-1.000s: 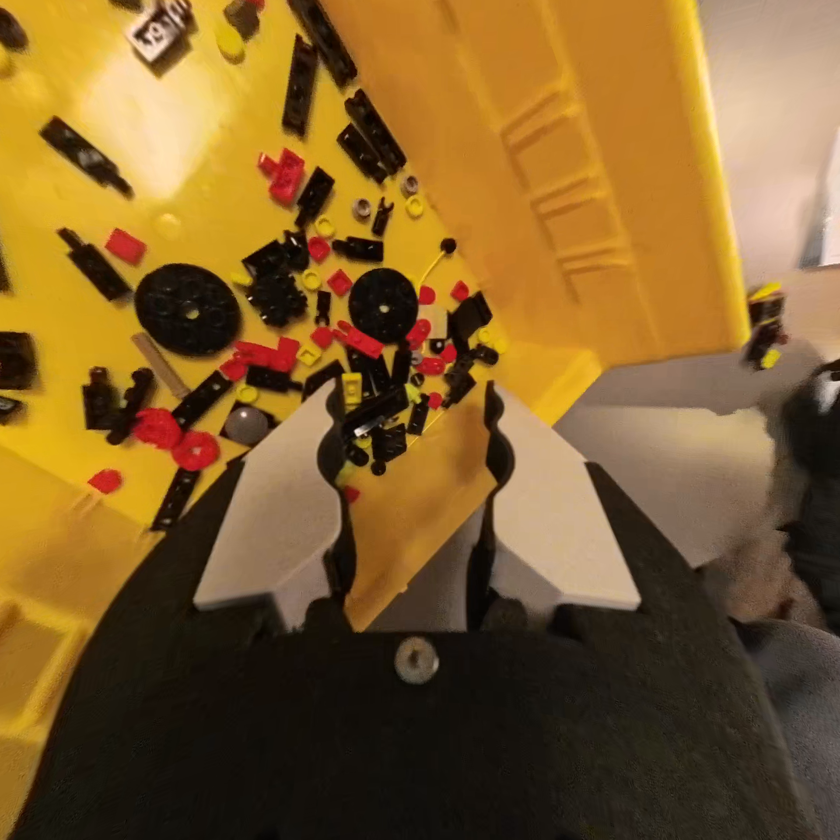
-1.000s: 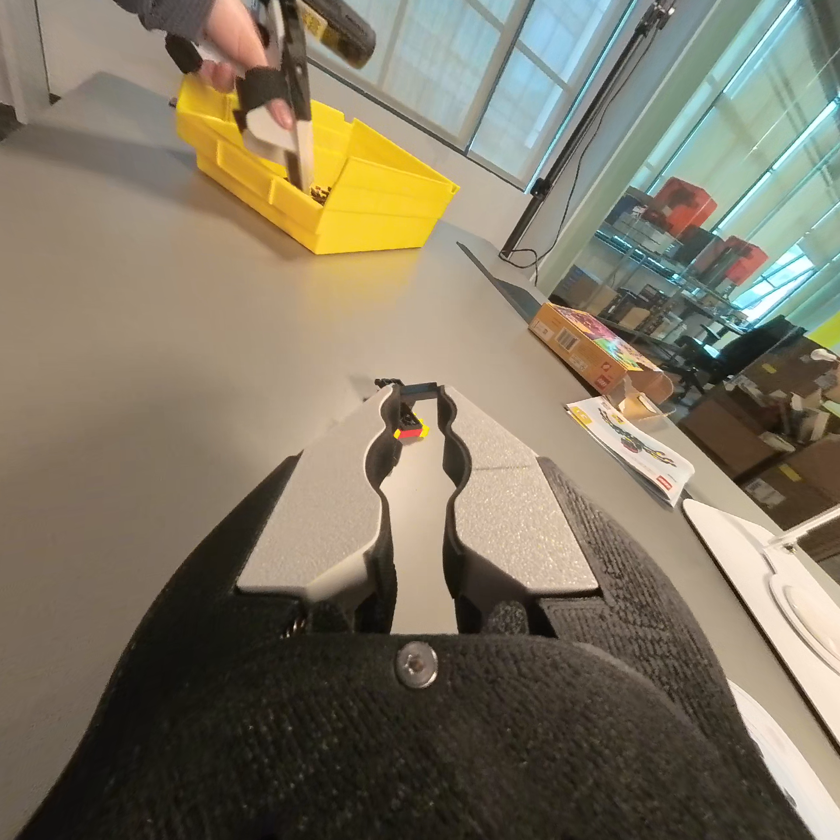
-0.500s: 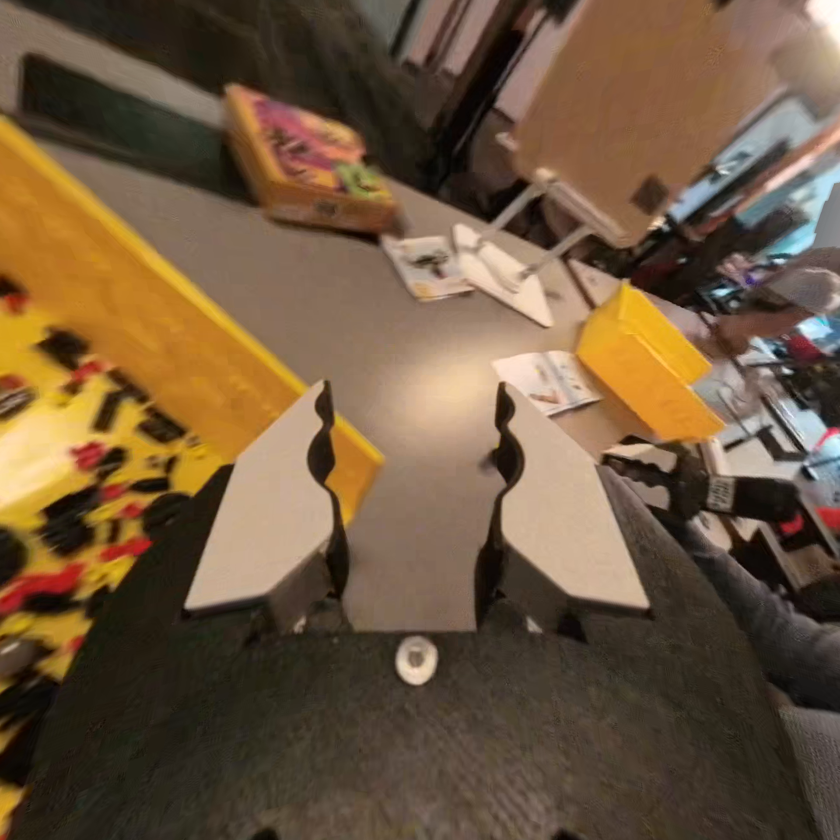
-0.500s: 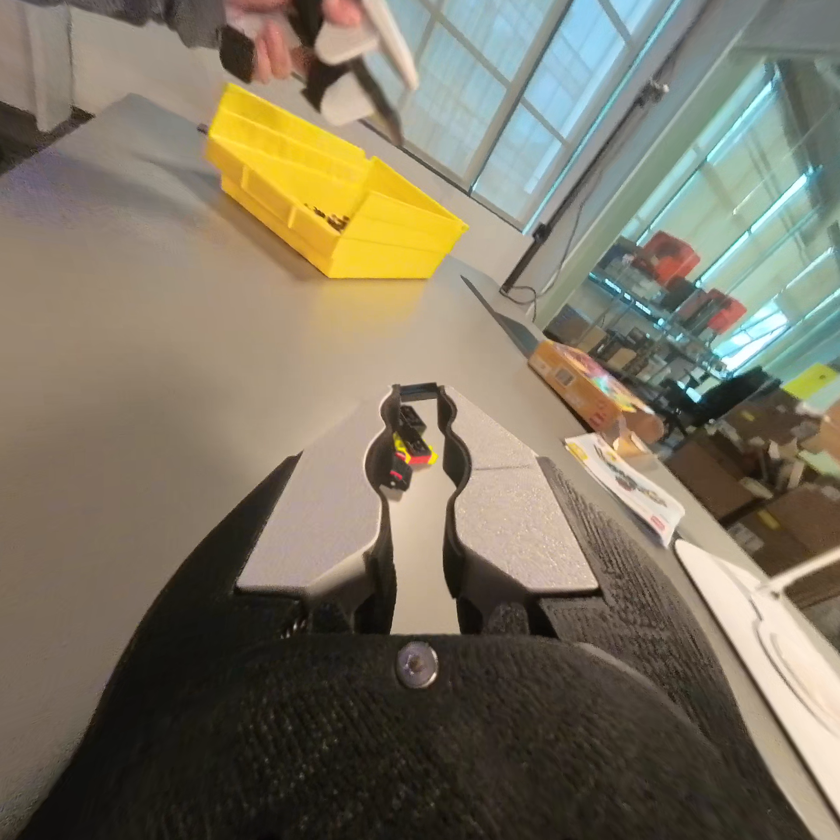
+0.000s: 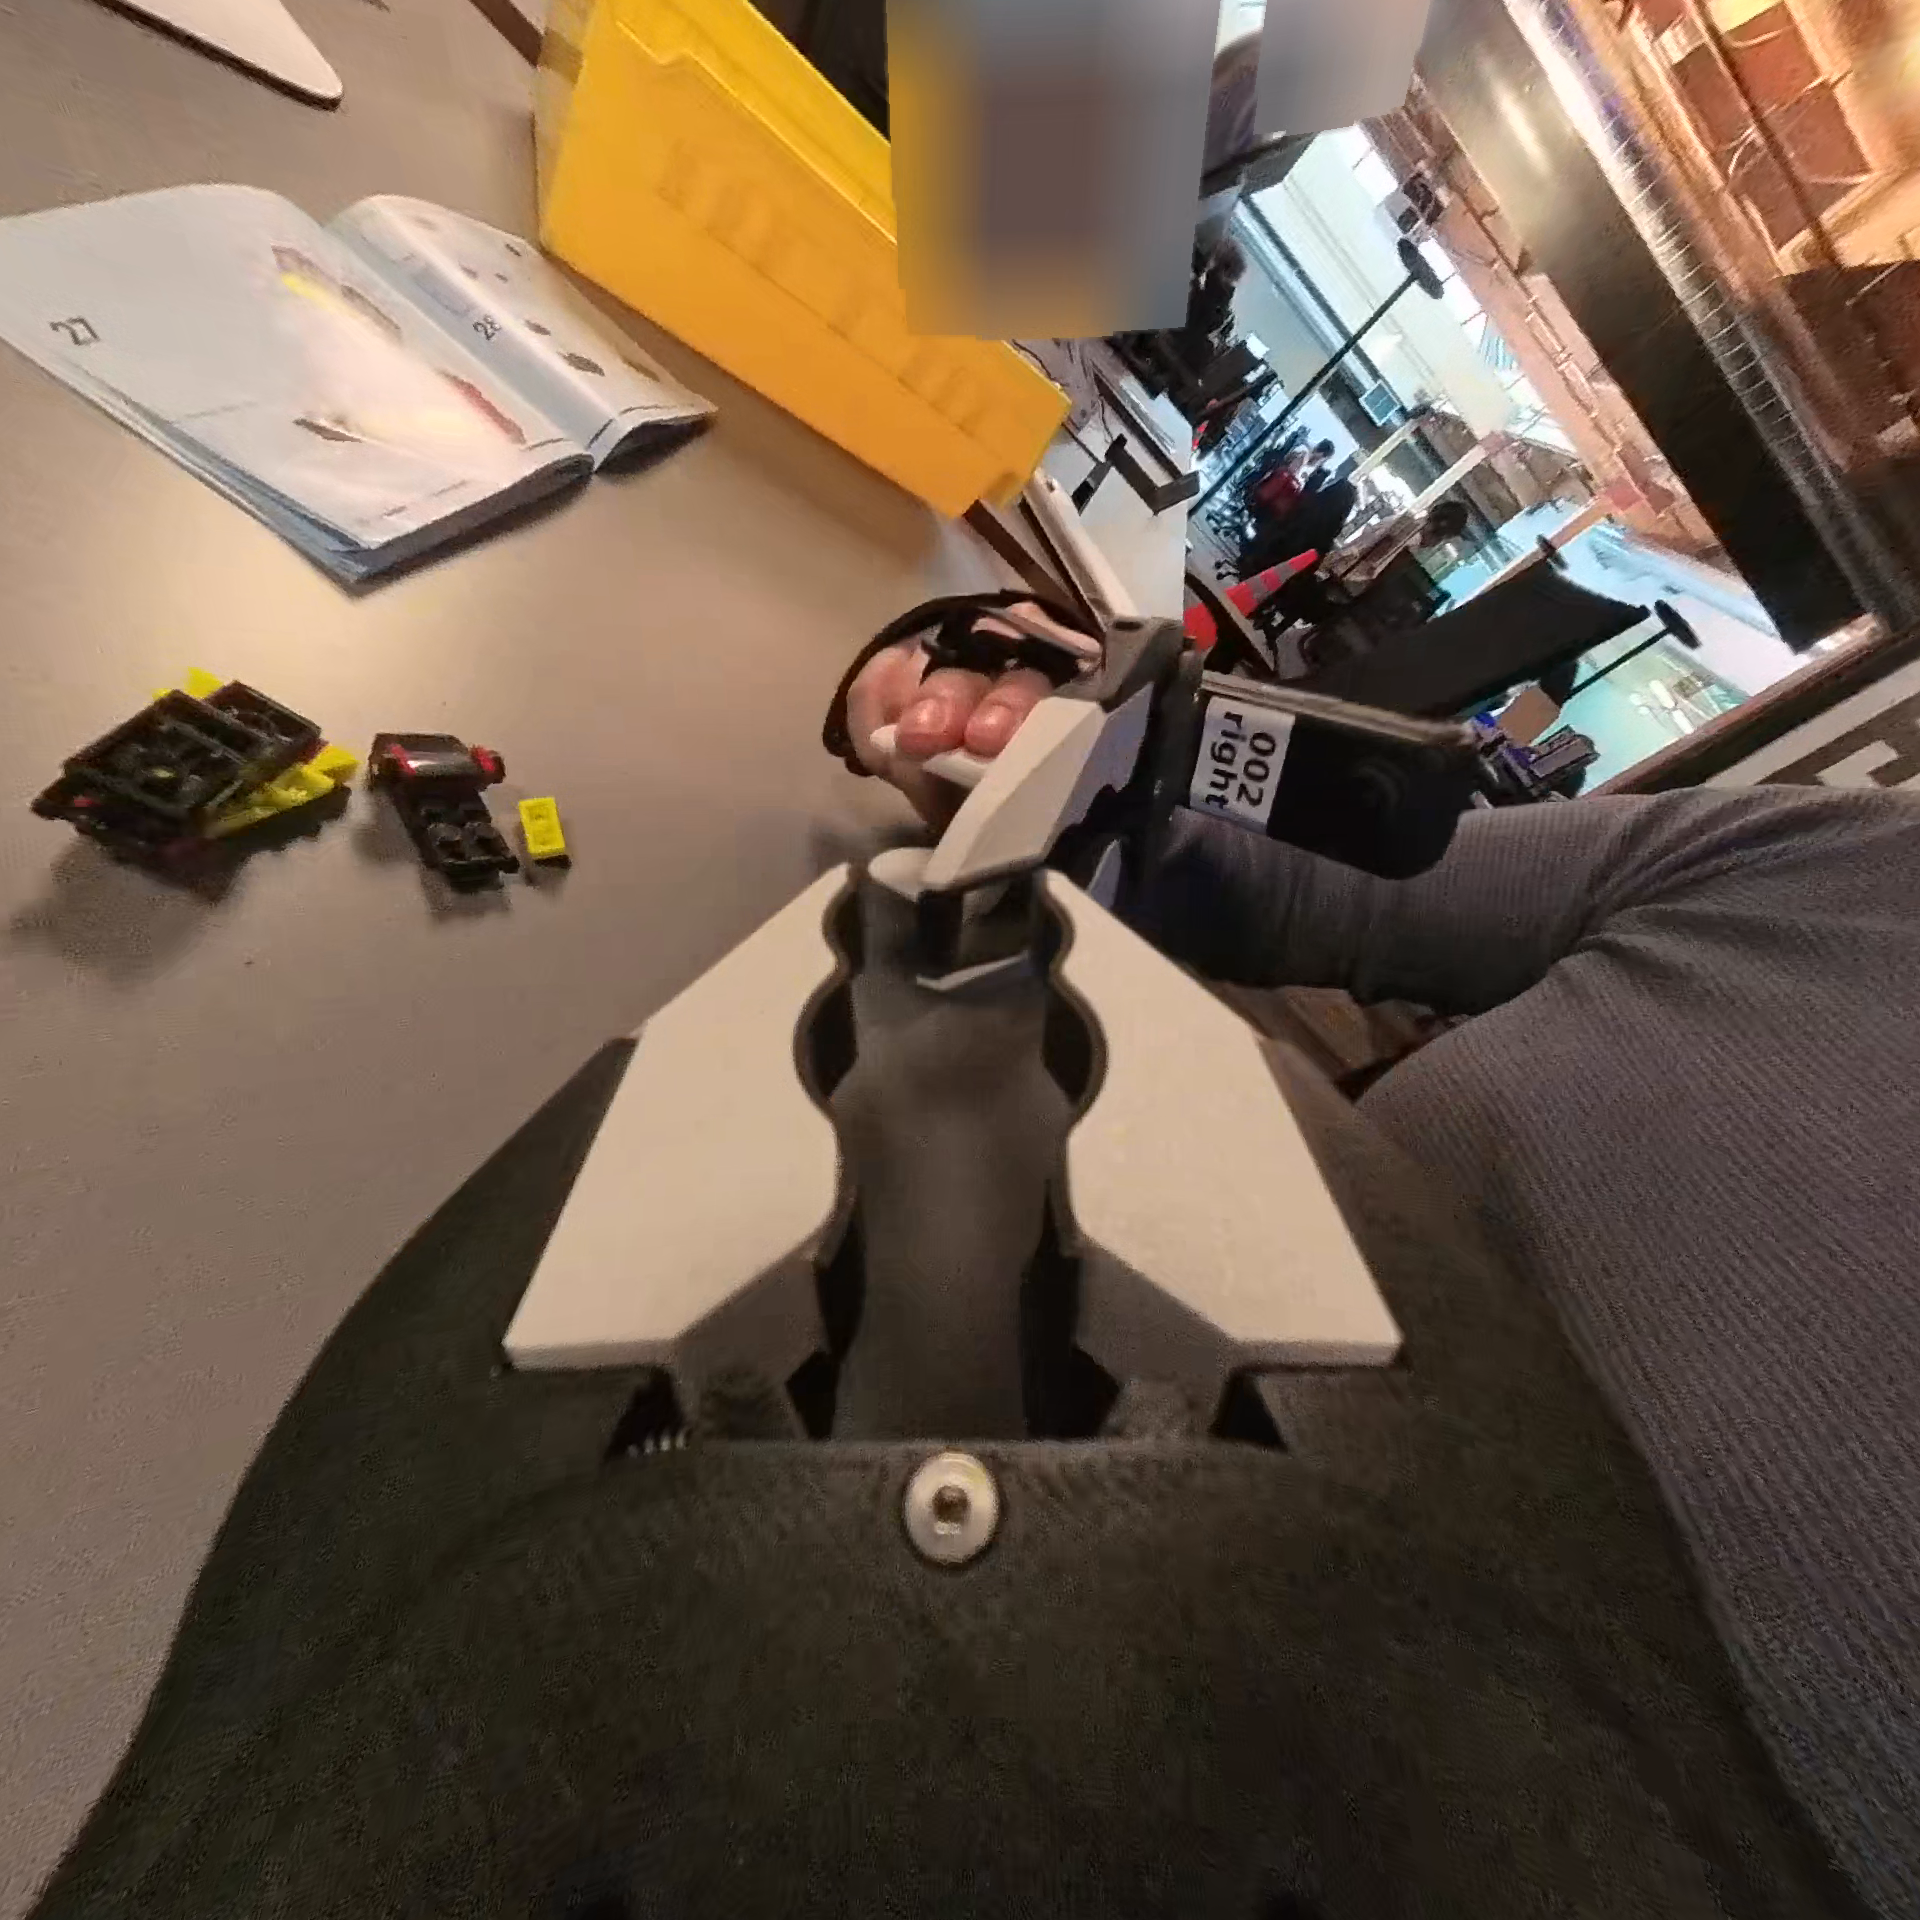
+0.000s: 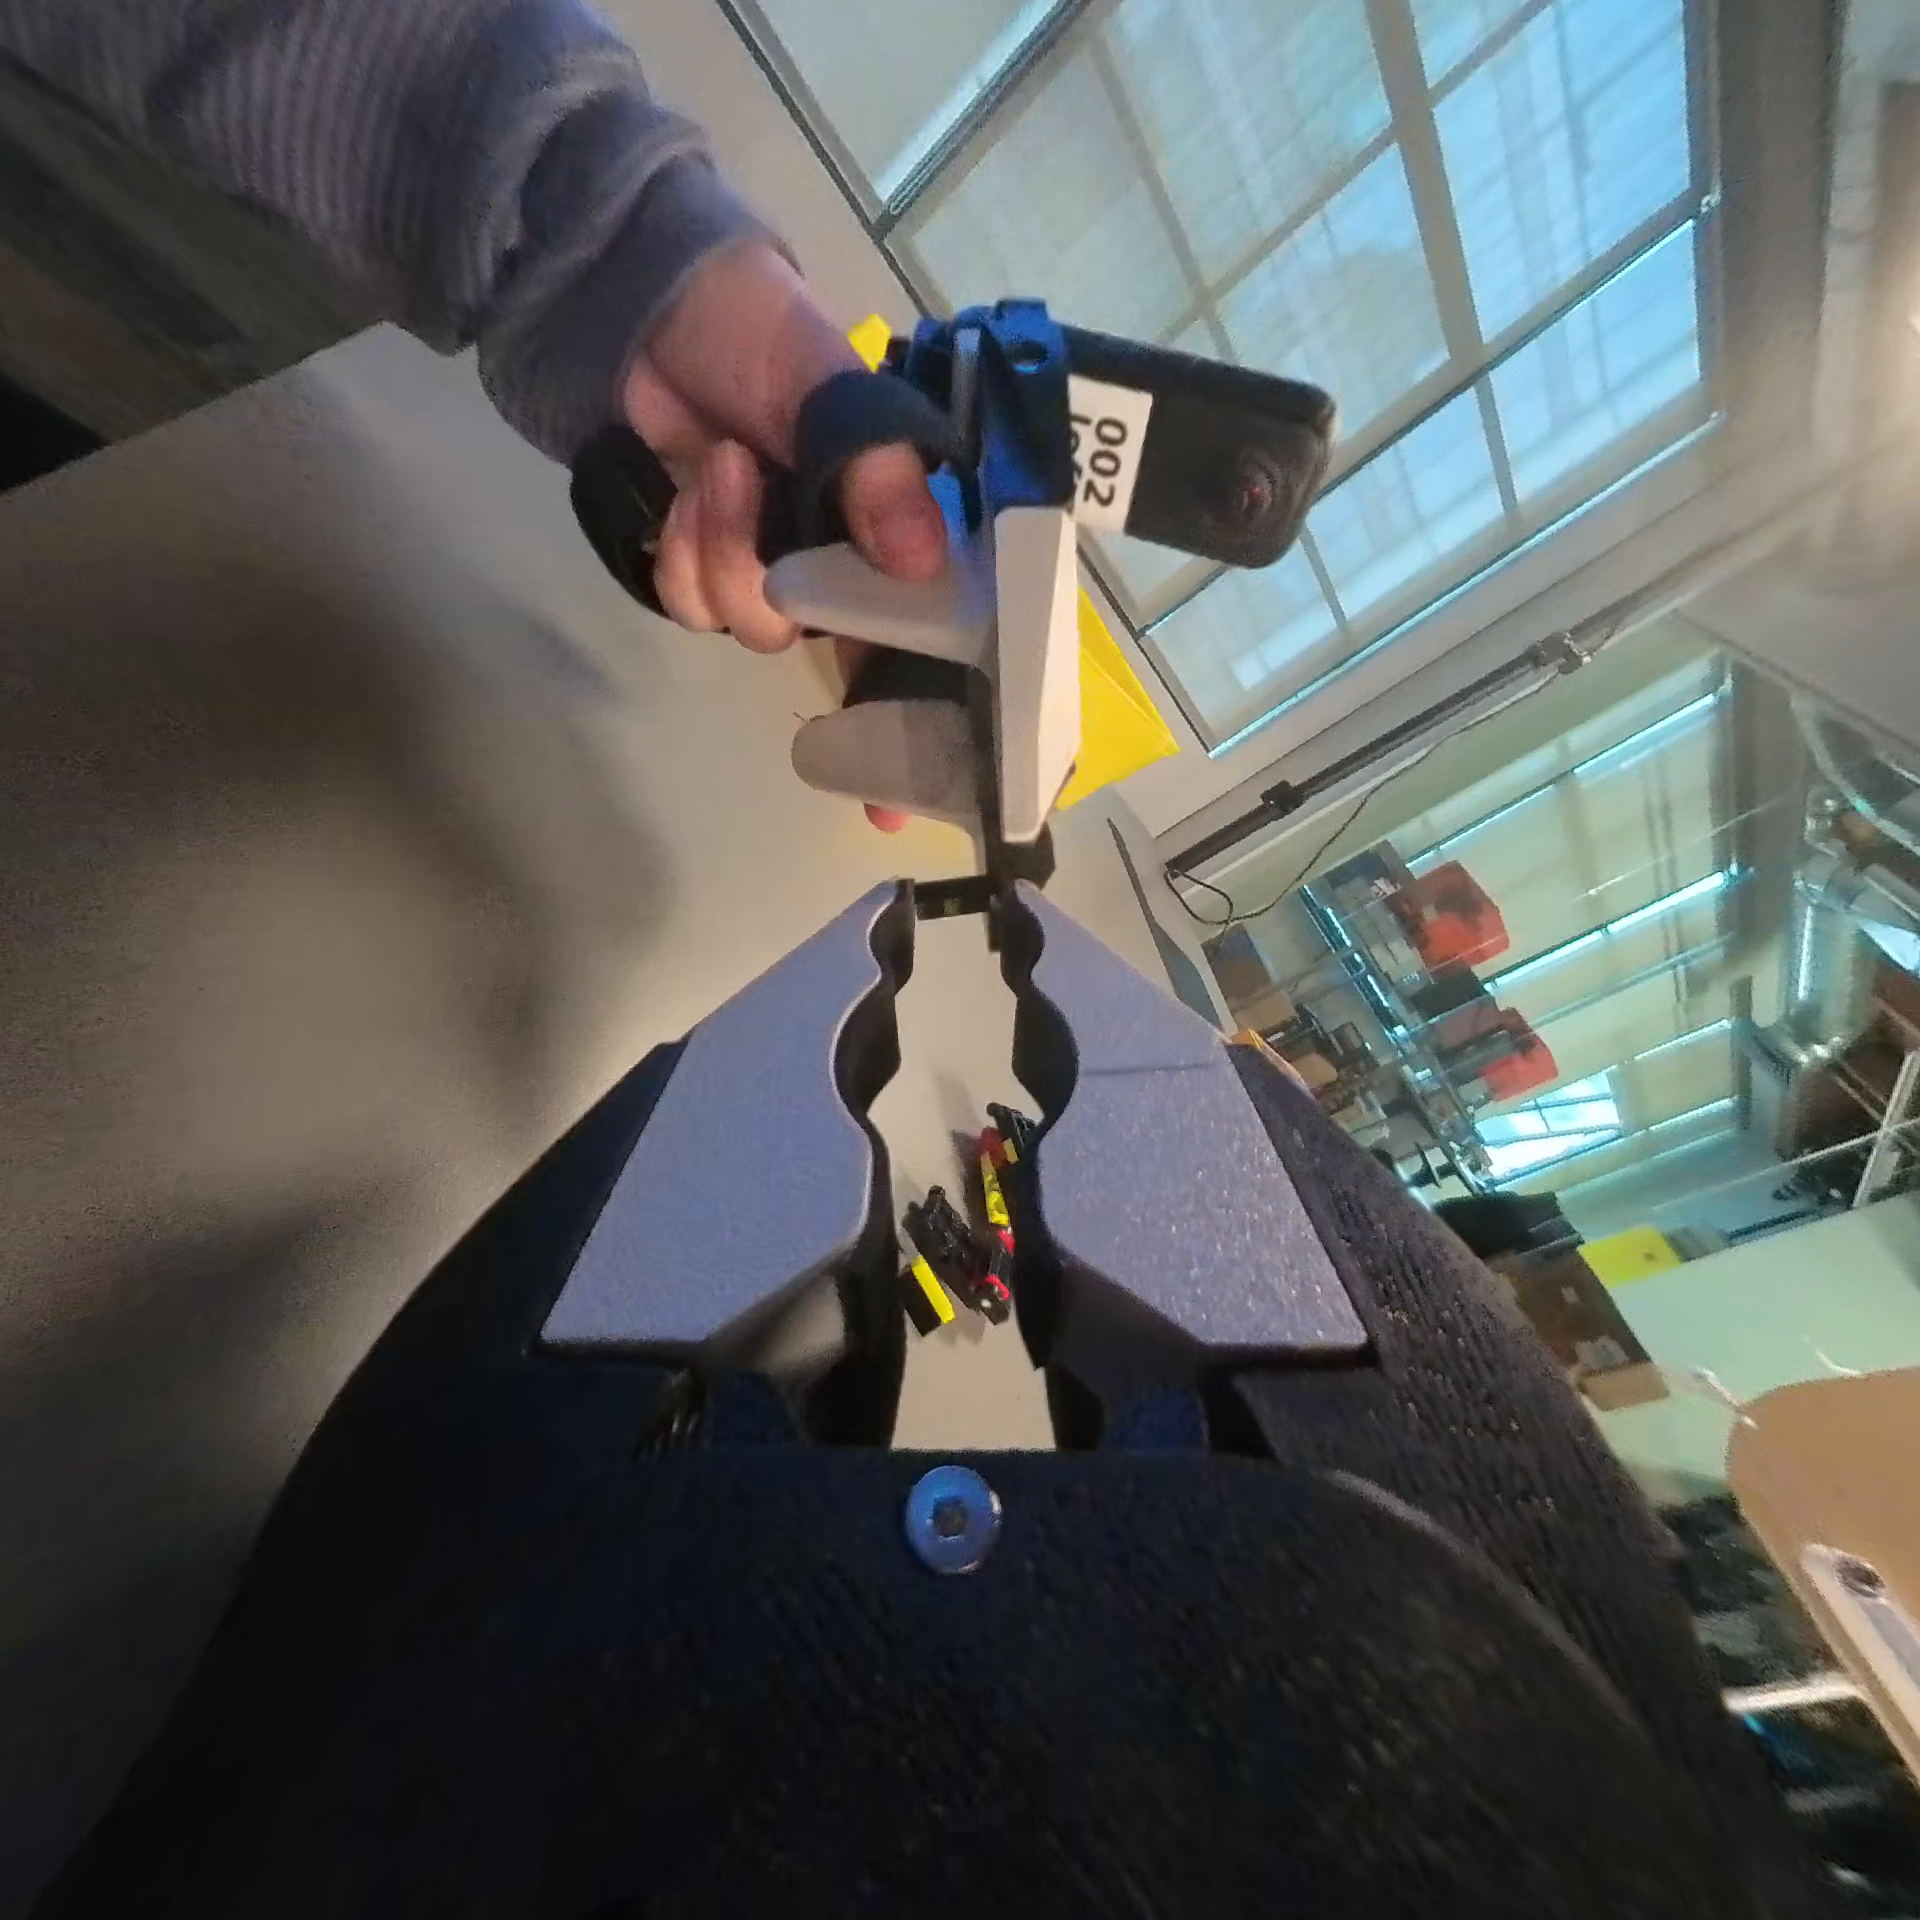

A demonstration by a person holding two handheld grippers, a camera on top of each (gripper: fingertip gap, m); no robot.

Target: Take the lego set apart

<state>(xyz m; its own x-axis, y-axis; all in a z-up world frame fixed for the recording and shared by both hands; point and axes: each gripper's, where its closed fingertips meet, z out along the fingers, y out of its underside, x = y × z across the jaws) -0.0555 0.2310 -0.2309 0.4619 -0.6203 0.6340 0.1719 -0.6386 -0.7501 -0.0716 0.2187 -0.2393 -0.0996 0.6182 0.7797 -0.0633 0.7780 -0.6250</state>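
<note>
My right gripper (image 6: 961,904) is shut on a small black lego piece (image 6: 948,896), held across its fingertips above the grey table (image 5: 312,1039). My left gripper (image 5: 945,894) is open, and its fingertips stand on either side of the right gripper's tip. In the right wrist view the left gripper (image 6: 1003,862) comes down edge-on, and I cannot tell whether it touches the piece. On the table lie a black and yellow lego chunk (image 5: 177,779), a black and red part (image 5: 436,790) and a small yellow piece (image 5: 542,831). These parts also show between the right fingers (image 6: 951,1242).
An open instruction booklet (image 5: 312,364) lies beyond the loose parts. A yellow bin (image 5: 779,260) stands behind it, and another yellow bin (image 6: 1117,686) shows behind the left gripper. A person's grey sleeve (image 5: 1558,1143) fills the right side.
My left gripper swung away from the yellow bin of loose parts and came to the right gripper's tip. My right gripper rose off the table with the black piece.
</note>
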